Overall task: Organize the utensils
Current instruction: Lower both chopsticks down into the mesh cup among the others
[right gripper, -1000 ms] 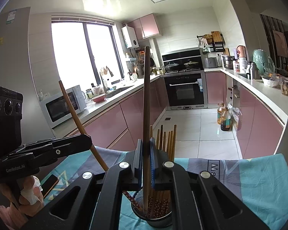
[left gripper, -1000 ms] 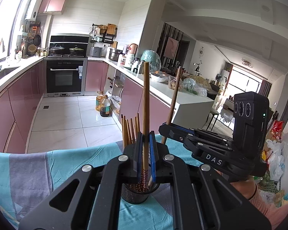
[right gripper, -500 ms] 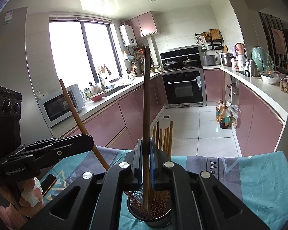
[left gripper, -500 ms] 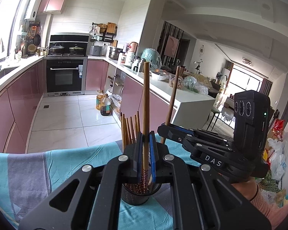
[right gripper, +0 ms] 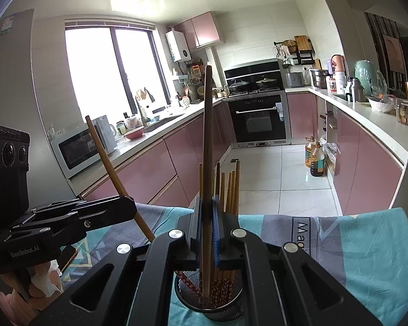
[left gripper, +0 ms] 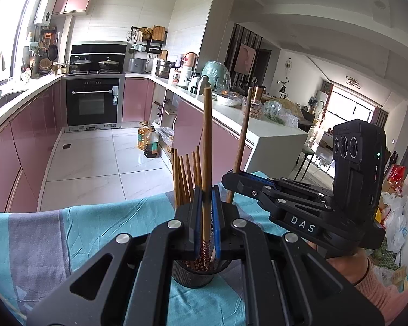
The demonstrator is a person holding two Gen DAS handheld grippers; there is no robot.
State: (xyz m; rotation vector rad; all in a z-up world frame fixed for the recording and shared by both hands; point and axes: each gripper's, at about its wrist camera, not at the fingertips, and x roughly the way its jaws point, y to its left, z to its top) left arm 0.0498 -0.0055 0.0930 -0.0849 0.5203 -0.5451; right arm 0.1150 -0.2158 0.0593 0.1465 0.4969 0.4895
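Nearly finished: left gripper (left gripper: 207, 217) and right gripper (right gripper: 207, 231) each pinch one chopstick above the holder (right gripper: 209, 303), unreleased.

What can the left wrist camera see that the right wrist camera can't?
Only the left wrist view shows the living room window and the plastic bags on the floor. Only the right wrist view shows the microwave and the big kitchen window. Both show the oven, the teal cloth, and the black mesh holder full of chopsticks. In each view that camera's own tool is shut on one chopstick: the left tool holds a chopstick, the right tool holds another chopstick.
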